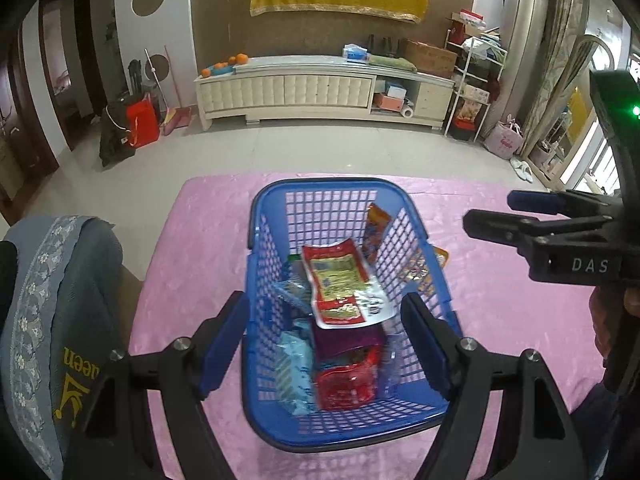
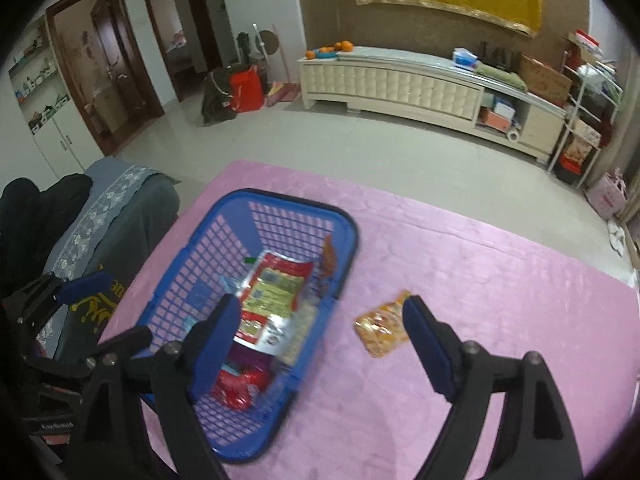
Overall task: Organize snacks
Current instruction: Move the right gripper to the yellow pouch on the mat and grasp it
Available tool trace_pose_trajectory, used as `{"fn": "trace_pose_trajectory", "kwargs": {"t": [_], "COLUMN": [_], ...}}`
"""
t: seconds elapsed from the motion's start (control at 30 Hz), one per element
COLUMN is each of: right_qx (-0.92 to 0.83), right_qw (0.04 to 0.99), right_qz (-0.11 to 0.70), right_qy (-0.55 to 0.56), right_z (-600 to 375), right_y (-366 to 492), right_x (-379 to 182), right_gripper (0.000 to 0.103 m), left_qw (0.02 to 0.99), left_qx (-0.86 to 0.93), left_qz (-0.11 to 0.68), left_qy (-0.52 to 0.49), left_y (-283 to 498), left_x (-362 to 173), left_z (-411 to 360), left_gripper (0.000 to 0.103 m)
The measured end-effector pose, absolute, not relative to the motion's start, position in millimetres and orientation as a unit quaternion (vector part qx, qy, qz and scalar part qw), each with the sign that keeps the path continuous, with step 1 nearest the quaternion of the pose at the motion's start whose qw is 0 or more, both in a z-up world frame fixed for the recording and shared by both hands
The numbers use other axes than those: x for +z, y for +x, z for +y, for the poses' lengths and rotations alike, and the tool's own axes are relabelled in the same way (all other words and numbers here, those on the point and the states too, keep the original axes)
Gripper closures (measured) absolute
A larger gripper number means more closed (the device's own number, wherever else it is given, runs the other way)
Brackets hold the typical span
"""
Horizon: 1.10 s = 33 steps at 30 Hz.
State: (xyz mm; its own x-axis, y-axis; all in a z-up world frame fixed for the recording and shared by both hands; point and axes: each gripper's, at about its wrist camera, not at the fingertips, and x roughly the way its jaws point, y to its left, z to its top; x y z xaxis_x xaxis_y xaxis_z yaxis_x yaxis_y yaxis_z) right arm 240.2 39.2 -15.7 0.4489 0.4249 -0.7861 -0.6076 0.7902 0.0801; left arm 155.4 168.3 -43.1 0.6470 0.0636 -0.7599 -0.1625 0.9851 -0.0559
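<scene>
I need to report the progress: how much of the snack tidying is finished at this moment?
Mostly done: several packets, among them a red and yellow one, already lie in the blue basket. Nothing is in hand; the left gripper and right gripper are both open and empty. Left: one orange packet on the pink cloth beside the basket.

We see a blue lattice basket (image 1: 276, 216) on the plain pink cloth of the counter (image 1: 500, 320). Inside lie a red, yellow and silver packet (image 1: 340, 280), a glossy red packet (image 1: 348, 380) and a pale blue one (image 1: 294, 364). Outside lies an orange-yellow packet (image 2: 380, 328). Our claws are black with blue pads (image 1: 224, 336).
</scene>
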Motion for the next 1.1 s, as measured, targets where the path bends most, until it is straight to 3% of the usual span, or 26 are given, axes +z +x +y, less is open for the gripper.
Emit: {"fn": "trace_pose_trajectory", "kwargs": {"t": [0.43, 0.53, 0.73, 0.83, 1.1], "right_qx": [0.254, 0.244, 0.223, 0.208, 0.178], "right_qw": [0.830, 0.820, 0.782, 0.769, 0.749], "right_qz": [0.490, 0.514, 0.582, 0.605, 0.638], "right_qy": [-0.075, -0.066, -0.023, 0.005, 0.031], "right_z": [-5.2, -8.0, -5.1, -5.2, 3.3], "right_y": [286.7, 301.3, 336.6, 350.6, 377.7], "right_x": [-48.9, -64.6, -104.1, -119.9, -162.1], "right_gripper": [0.014, 0.014, 0.014, 0.014, 0.014], "left_qw": [0.881, 0.869, 0.856, 0.851, 0.843], "left_qx": [0.096, 0.098, 0.090, 0.090, 0.104], "left_qz": [0.461, 0.482, 0.503, 0.510, 0.522], "left_qy": [-0.038, -0.050, -0.072, -0.085, -0.081], "left_y": [198.6, 213.7, 241.9, 254.1, 273.8], "left_x": [-57.2, -66.5, -80.8, -88.4, -100.6], "left_z": [159.7, 164.4, 175.7, 182.2, 188.2], "left_gripper": [0.025, 0.015, 0.011, 0.000, 0.000]}}
